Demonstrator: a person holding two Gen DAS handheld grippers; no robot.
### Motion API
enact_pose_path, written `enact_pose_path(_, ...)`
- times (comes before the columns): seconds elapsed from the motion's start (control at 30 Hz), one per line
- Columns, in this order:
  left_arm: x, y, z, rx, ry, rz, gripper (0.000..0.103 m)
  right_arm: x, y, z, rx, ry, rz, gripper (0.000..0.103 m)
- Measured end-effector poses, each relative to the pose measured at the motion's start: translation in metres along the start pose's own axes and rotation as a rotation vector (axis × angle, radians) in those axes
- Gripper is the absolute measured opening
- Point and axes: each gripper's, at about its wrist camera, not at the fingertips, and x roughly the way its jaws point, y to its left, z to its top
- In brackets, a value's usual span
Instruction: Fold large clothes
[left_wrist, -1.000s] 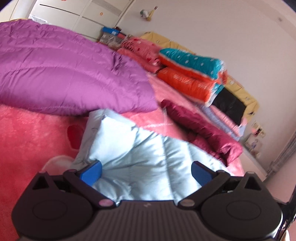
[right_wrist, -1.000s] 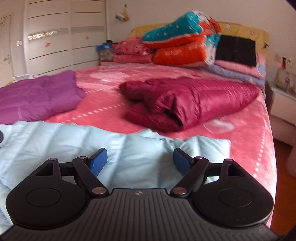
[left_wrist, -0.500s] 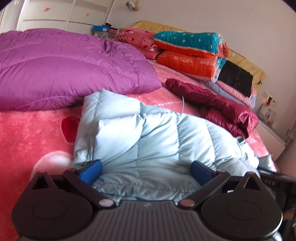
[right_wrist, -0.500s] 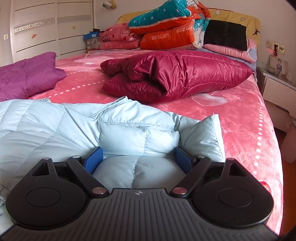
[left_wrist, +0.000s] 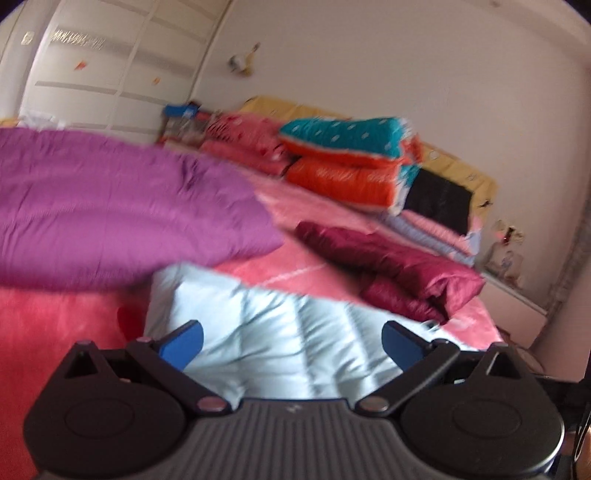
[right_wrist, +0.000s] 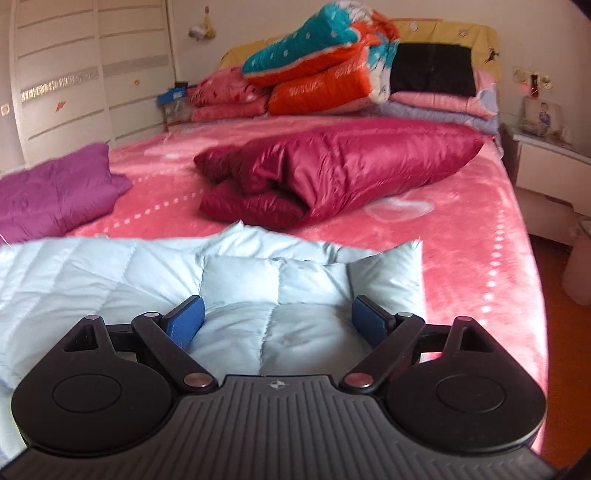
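- On the pink bed cover (right_wrist: 461, 236), at its near edge, lies the pale blue down jacket (right_wrist: 122, 273), spread flat with its quilted panels facing up.
- Only the right wrist view shows the jacket's bunched end: two puffed folds rise beyond the right gripper (right_wrist: 277, 319), whose blue pads stand wide apart on either side of the fabric, gripping nothing.
- Blurred, the left wrist view shows the other end of the jacket (left_wrist: 280, 332) under the left gripper (left_wrist: 291, 343), its fingers likewise spread wide, closed on nothing.
- A purple jacket (left_wrist: 110, 210) fills the left view, with its edge lying over the blue one's far corner; from the right view it sits small at the side (right_wrist: 55, 188).
- A maroon jacket (right_wrist: 332, 166) lies folded mid-bed, clearest in the right view.
- Stacked quilts (right_wrist: 317, 66) rest against the headboard.
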Motion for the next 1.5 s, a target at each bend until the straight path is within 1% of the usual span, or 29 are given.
enact_pose_path(0.1, 0.0, -0.01, -0.002, -0.009, 0.025, -0.077, 0.102, -0.019, -0.011, -0.006, 0.046, 0.006, 0.007, 0.103)
enact_pose_path(0.17, 0.01, -0.018, -0.01, -0.001, 0.072, -0.095, 0.102, -0.023, -0.018, -0.008, 0.077, 0.035, 0.013, 0.103)
enact_pose_path(0.27, 0.023, -0.025, -0.022, 0.03, 0.143, -0.078, 0.102, -0.02, -0.017, -0.01, 0.056, 0.056, 0.009, 0.103)
enact_pose_path(0.33, 0.028, -0.024, -0.026, 0.03, 0.166, -0.066, 0.102, -0.015, -0.014, -0.013, 0.032, 0.075, 0.001, 0.103)
enact_pose_path(0.4, 0.031, -0.023, -0.029, 0.034, 0.172, -0.061, 0.102, -0.008, -0.011, -0.016, 0.008, 0.097, -0.01, 0.103)
enact_pose_path(0.67, 0.041, -0.025, -0.042, 0.092, 0.202, -0.024, 0.102, 0.011, -0.003, -0.025, -0.04, 0.117, -0.08, 0.103)
enact_pose_path(0.77, 0.04, -0.024, -0.043, 0.095, 0.198, -0.023, 0.102, 0.014, -0.004, -0.024, -0.037, 0.12, -0.087, 0.103)
enact_pose_path(0.83, 0.035, -0.023, -0.039, 0.08, 0.189, -0.016, 0.102, 0.014, -0.007, -0.023, -0.029, 0.119, -0.078, 0.103)
enact_pose_path(0.9, 0.023, -0.022, -0.031, 0.034, 0.184, 0.001, 0.101, 0.011, -0.014, -0.021, 0.002, 0.116, -0.053, 0.103)
enact_pose_path(0.97, 0.005, -0.019, -0.018, -0.036, 0.158, -0.002, 0.101, 0.003, -0.021, -0.017, 0.06, 0.119, -0.049, 0.103)
enact_pose_path(1.03, -0.015, -0.014, -0.006, -0.077, 0.13, 0.006, 0.101, -0.013, -0.035, -0.015, 0.162, 0.101, -0.05, 0.103)
enact_pose_path(1.1, -0.037, -0.009, 0.004, -0.094, 0.119, 0.036, 0.101, -0.028, -0.053, -0.014, 0.262, 0.09, -0.03, 0.103)
enact_pose_path(1.17, -0.061, -0.002, 0.01, -0.117, 0.103, 0.077, 0.102, -0.042, -0.069, -0.014, 0.326, 0.093, -0.027, 0.103)
enact_pose_path(1.27, -0.094, 0.012, 0.013, -0.165, 0.108, 0.136, 0.102, -0.065, -0.09, -0.016, 0.381, 0.097, -0.023, 0.103)
enact_pose_path(1.37, -0.128, 0.02, 0.011, -0.196, 0.106, 0.196, 0.102, -0.09, -0.107, -0.024, 0.43, 0.113, 0.021, 0.103)
enact_pose_path(1.5, -0.162, 0.022, 0.006, -0.204, 0.126, 0.236, 0.102, -0.117, -0.122, -0.035, 0.49, 0.14, 0.079, 0.103)
